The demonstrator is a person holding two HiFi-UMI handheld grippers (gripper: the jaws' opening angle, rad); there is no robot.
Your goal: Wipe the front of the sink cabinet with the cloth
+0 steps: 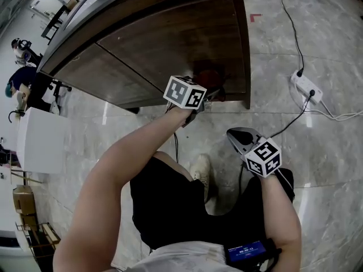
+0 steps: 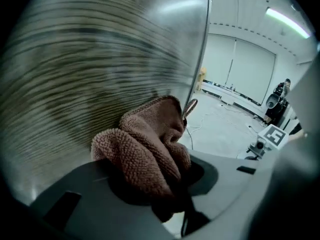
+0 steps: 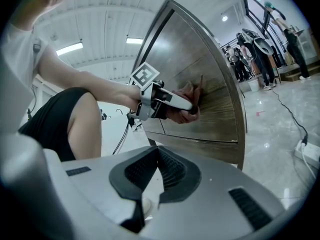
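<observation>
Head view: left hand-held gripper reaches to the cabinet front, low near its right edge, with the reddish cloth at its tip against the wood. Right hand-held gripper hangs off the cabinet, over the floor, close to the person's knee. Power strip lies on the floor right of the cabinet. Left gripper view: left hand-held gripper pinches the bunched cloth between its jaws; cloth top touches the wood grain of the cabinet near its edge. Right hand-held gripper's marker cube shows far off the cabinet. Right gripper view: right hand-held gripper has jaws pressed together, nothing between them, apart from the cabinet. Left hand-held gripper holds the cloth flat on the cabinet front, lower panel. People stand beyond the cabinet's far side.
</observation>
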